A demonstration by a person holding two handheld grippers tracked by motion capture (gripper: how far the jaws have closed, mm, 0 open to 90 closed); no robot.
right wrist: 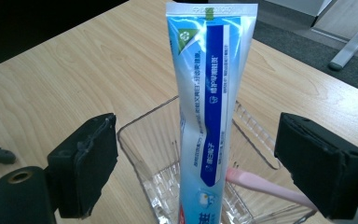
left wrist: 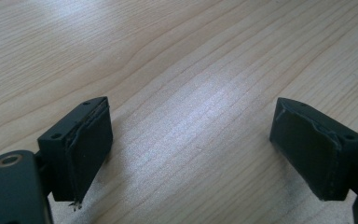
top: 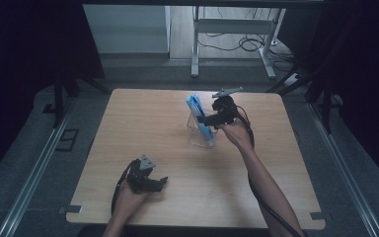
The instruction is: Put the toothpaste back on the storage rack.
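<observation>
Toothpaste tube point(right wrist: 212, 116): I see it standing crimped end up inside the clear plastic holder point(right wrist: 142, 140), on the far right-of-centre part of the bench point(top: 143, 128). Upright storage leaves the tube's upper body exposed above the rim, which is the natural place to grip it.

Pink toothbrush point(right wrist: 265, 186): lies slanted in the same holder, just beside the tube's lower part; I judge it could be disturbed if the tube is drawn out at an angle.

Right gripper point(right wrist: 196, 163): I hold it level with the holder, fingers point(right wrist: 86, 161) spread wide, one on each side of the tube and apart from it. This bracketing suggests a grasp being lined up or just let go; I cannot tell which.

Left gripper point(left wrist: 191, 154): parked low over bare wood near the front edge of the bench, well apart from the holder, fingers point(left wrist: 81, 149) wide and empty. I read this as a standby position that keeps the working area unobstructed.

Holder risk: light and clear, it may tip or slide under sideways contact.
</observation>
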